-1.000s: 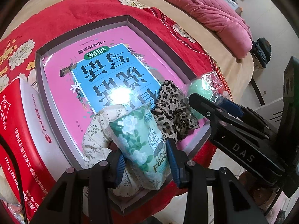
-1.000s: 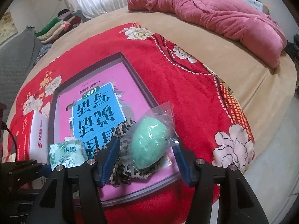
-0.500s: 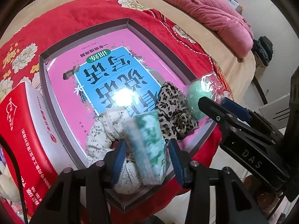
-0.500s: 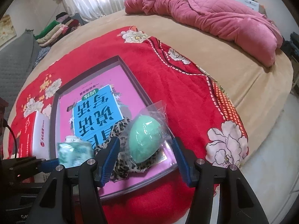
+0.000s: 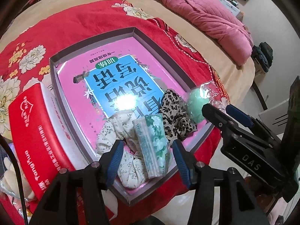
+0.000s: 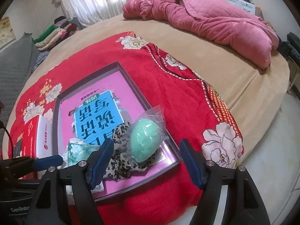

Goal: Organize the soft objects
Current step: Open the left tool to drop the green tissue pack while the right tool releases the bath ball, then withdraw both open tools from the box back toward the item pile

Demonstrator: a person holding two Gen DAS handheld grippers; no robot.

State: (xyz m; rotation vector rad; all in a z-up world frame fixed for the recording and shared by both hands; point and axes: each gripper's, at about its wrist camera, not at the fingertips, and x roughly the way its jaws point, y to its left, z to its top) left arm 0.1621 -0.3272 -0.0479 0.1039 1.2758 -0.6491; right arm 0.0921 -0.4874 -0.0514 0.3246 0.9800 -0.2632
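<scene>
Tissue pack (image 5: 152,144), green floral, stands on edge in the near corner of the shallow box (image 5: 93,37), leaning on the cream floral cloth (image 5: 112,136). Your left tool (image 5: 148,161) is spread around it, fingers clear of both sides. Beside it: leopard cloth (image 5: 174,116), then the bagged green egg (image 6: 144,140). Your right tool (image 6: 146,161) is spread wide, egg between its fingers, untouched. Box sits on the red blanket (image 6: 168,93), on the bed.

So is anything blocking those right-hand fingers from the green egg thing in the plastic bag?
Nothing visible does. The right gripper is open, and the bagged green egg lies just ahead between its fingers, resting on the leopard-print cloth inside the tray.
</scene>
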